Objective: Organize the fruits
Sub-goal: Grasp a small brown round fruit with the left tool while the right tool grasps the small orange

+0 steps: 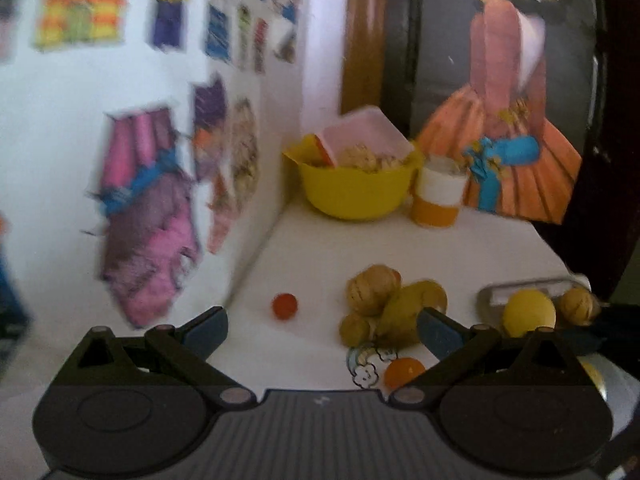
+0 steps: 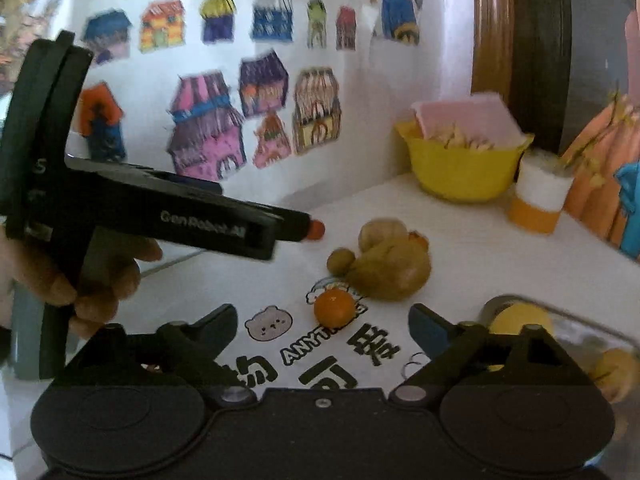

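Note:
On the white table lies a heap of fruit: a yellow-green mango [image 1: 408, 312] [image 2: 390, 272] with brown ribbed fruits [image 1: 374, 288] [image 2: 380, 232] against it. A small orange [image 1: 404, 372] [image 2: 334, 307] sits nearer, just ahead of my open right gripper [image 2: 324, 322]. A small red fruit [image 1: 285, 306] [image 2: 317, 230] lies apart to the left, ahead of my open left gripper [image 1: 322, 328], which holds nothing. In the right wrist view the left gripper [image 2: 300, 226] reaches in from the left, its tip close to the red fruit. A grey tray [image 1: 492, 292] [image 2: 496, 304] at right holds a yellow fruit [image 1: 528, 312] [image 2: 520, 318] and a brown one [image 1: 578, 306].
A yellow bowl [image 1: 356, 196] [image 2: 460, 176] with a pink lid and a white-and-orange cup [image 1: 438, 196] [image 2: 538, 196] stand at the back. A wall covered in house drawings [image 1: 152, 208] bounds the table on the left. A hand [image 2: 100, 280] holds the left gripper.

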Motion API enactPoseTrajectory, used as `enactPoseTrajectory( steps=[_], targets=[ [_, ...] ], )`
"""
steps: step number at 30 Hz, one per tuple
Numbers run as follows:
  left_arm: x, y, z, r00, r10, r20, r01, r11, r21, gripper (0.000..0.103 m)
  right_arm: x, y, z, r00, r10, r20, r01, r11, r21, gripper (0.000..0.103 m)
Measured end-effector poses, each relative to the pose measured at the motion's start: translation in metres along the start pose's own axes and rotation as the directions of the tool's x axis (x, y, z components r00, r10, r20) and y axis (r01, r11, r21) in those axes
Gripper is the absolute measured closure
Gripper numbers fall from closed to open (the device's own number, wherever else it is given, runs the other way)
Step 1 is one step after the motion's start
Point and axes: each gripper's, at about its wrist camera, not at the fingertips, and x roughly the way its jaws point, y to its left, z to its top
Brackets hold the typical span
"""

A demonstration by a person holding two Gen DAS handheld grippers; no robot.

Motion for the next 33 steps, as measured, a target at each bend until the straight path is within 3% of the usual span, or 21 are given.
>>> enactPoseTrajectory(
  steps=[5,16,23,26,30,33],
  targets=[
    [0.032,-0.011,-0.007,0.999,0.003,-0.051,0.002,0.995,0.097,0.001,0.025,-0.002,-0.001,0.999,-0.002,-0.04,0.003,1.0,0.016,0.023],
    [0.072,-0.002,-0.008,0.994,-0.03,-0.109,0.036,0.998,0.057,0.007,0.054,-0.01,0.003,0.994,0.027,-0.104,-0.023,0.999,0.04,0.048],
    [0.072,0.003,-0.006,0.992,-0.078,-0.097,0.083,0.995,0.052,0.033,0.062,-0.009,0.006,0.994,0.032,-0.103,-0.029,0.999,0.031,0.059],
    [0.072,0.001,-0.006,0.991,-0.094,-0.094,0.1,0.993,0.062,0.04,0.063,-0.008,0.007,0.995,0.02,-0.1,-0.019,1.0,0.02,0.069],
    [0.075,-0.002,-0.007,0.989,-0.099,-0.112,0.109,0.99,0.089,0.054,0.06,-0.011,0.005,0.995,0.015,-0.101,-0.013,1.0,0.018,0.07],
    [0.082,-0.005,-0.012,0.986,-0.075,-0.146,0.091,0.99,0.104,0.058,0.056,-0.013,0.003,0.994,0.02,-0.108,-0.019,1.0,0.012,0.07]
  ],
)
